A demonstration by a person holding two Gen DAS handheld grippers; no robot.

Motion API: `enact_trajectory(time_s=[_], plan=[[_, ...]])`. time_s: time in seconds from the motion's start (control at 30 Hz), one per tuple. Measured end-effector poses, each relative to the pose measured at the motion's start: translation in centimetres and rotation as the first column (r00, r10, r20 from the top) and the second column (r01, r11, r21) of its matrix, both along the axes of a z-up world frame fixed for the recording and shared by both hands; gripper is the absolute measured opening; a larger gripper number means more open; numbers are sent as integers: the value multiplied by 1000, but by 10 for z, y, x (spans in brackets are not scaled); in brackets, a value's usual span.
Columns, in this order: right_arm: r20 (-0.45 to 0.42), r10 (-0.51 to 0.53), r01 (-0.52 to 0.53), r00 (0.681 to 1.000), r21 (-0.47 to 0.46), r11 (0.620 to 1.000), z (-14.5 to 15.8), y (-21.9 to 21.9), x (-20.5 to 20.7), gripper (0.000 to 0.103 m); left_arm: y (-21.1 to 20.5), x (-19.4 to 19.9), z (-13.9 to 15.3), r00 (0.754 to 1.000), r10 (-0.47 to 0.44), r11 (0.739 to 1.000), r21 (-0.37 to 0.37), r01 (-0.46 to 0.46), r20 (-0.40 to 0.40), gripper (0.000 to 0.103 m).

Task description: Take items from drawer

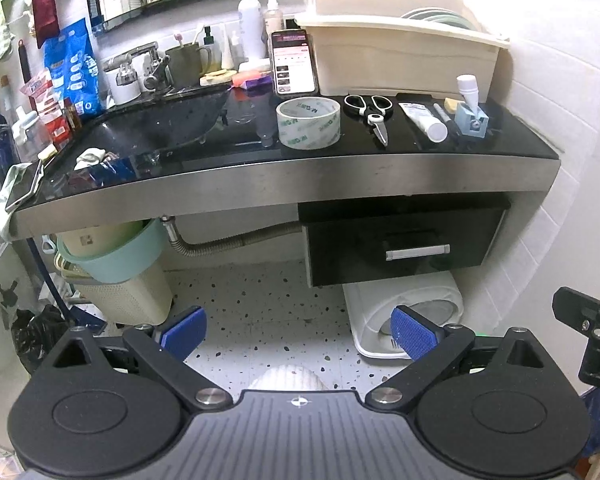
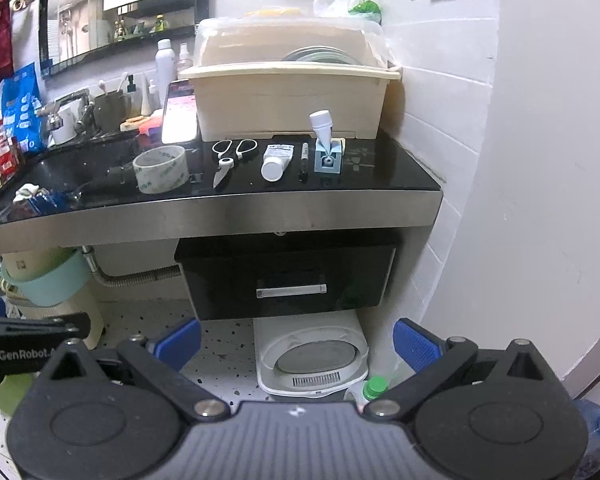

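Observation:
A black drawer (image 1: pixel 400 244) with a silver handle (image 1: pixel 418 252) hangs shut under the black countertop (image 1: pixel 228 140); it also shows in the right wrist view (image 2: pixel 288 280), with its handle (image 2: pixel 291 290). On the counter lie a tape roll (image 1: pixel 309 122), scissors (image 1: pixel 370 112), a white tube (image 1: pixel 426 118), a black pen (image 1: pixel 442 114) and a blue holder with a white bottle (image 1: pixel 471 114). My left gripper (image 1: pixel 300 332) is open and empty, held back over the floor. My right gripper (image 2: pixel 296 344) is open and empty, below the drawer front.
A cream dish rack (image 1: pixel 400 56) and a lit phone (image 1: pixel 293 62) stand behind the items. The sink (image 1: pixel 160 128) is left, bins (image 1: pixel 116 264) and a hose (image 1: pixel 220 244) beneath. A white floor appliance (image 2: pixel 312 356) sits under the drawer. The tiled wall (image 2: pixel 500 160) is right.

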State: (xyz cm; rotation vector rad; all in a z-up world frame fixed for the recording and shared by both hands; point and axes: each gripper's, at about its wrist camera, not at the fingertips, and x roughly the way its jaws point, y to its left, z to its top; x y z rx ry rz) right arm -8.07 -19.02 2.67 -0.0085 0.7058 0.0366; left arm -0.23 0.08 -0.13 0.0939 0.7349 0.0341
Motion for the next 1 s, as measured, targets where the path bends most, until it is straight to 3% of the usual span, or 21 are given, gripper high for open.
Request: enact_trajectory(time_s=[0.4,1.0], plan=[[16,-2,2,1000,-31,1000,-3,0,5,103,5,-2,-1,1000,-7,999,-42,7,-1,99],[19,-13,14,1000,-37,999,1,-6,-10,103,-3,-7,-4,999,-30,999,-25,30,-10,100]])
